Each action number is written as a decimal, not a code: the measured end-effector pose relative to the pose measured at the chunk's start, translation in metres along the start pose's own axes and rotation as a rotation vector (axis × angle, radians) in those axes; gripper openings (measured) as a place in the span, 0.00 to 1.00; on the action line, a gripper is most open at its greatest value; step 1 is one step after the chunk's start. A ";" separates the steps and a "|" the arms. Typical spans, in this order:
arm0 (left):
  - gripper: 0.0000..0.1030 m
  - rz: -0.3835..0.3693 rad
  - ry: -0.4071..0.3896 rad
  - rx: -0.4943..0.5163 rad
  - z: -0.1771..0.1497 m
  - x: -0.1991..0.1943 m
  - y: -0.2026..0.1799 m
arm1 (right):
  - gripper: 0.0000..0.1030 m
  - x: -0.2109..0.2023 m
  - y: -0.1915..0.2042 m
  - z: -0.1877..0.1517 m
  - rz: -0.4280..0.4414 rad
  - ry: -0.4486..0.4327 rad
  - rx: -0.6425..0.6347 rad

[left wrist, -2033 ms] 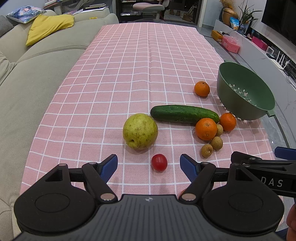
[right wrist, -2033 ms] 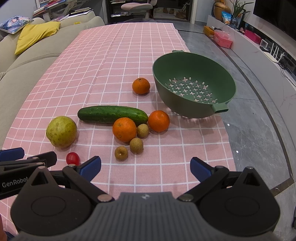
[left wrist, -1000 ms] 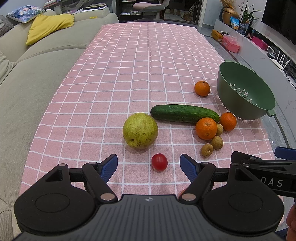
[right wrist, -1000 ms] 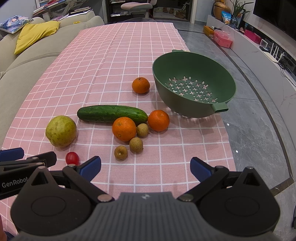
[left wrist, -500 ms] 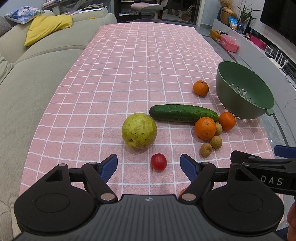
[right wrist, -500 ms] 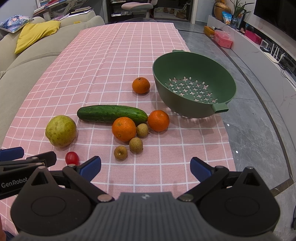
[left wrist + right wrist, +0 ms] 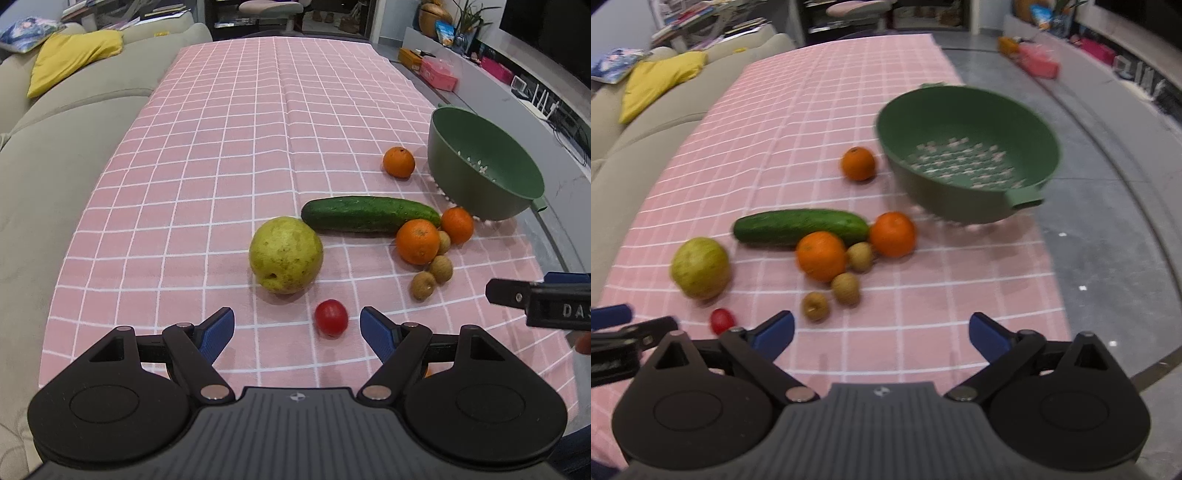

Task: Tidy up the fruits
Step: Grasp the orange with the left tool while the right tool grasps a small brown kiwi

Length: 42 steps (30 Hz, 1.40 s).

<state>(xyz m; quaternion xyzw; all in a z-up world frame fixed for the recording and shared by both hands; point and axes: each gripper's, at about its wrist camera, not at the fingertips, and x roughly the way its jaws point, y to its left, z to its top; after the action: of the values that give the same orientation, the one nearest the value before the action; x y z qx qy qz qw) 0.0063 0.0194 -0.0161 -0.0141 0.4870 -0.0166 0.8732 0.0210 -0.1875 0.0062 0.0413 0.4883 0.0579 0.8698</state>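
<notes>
Your left gripper [image 7: 297,326] hangs over the near edge of the pink checked tablecloth [image 7: 229,155], jaws apart, gripping nothing, with the cherry tomato [image 7: 331,317] just beyond its fingertips. Your right gripper [image 7: 881,332] stands wide with its jaws closing, nothing between them. Beyond it lie three longans [image 7: 845,288] beside two touching oranges [image 7: 821,255]. The guava [image 7: 285,254] sits left of these, the cucumber [image 7: 370,213] behind it. Farther back, a third orange [image 7: 398,162] lies just beside the green colander [image 7: 967,155] at the cloth's right edge, which holds no fruit.
</notes>
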 end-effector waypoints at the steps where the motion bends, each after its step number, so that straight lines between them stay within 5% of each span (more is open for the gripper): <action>1: 0.88 0.002 0.003 0.001 0.000 0.002 0.002 | 0.84 0.002 0.003 -0.002 0.017 0.006 -0.010; 12: 0.84 -0.125 0.014 0.026 -0.005 0.025 0.002 | 0.46 0.032 0.022 0.001 0.059 0.008 -0.020; 25: 0.73 -0.168 0.054 0.034 -0.005 0.060 -0.008 | 0.32 0.066 0.010 0.014 0.085 0.019 0.053; 42: 0.73 -0.179 0.057 0.010 -0.004 0.064 -0.006 | 0.24 0.073 0.003 0.017 0.105 0.014 0.127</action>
<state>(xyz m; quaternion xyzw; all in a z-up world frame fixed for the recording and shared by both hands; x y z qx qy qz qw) 0.0364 0.0102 -0.0719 -0.0529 0.5081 -0.0974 0.8541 0.0729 -0.1745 -0.0468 0.1217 0.4944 0.0728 0.8576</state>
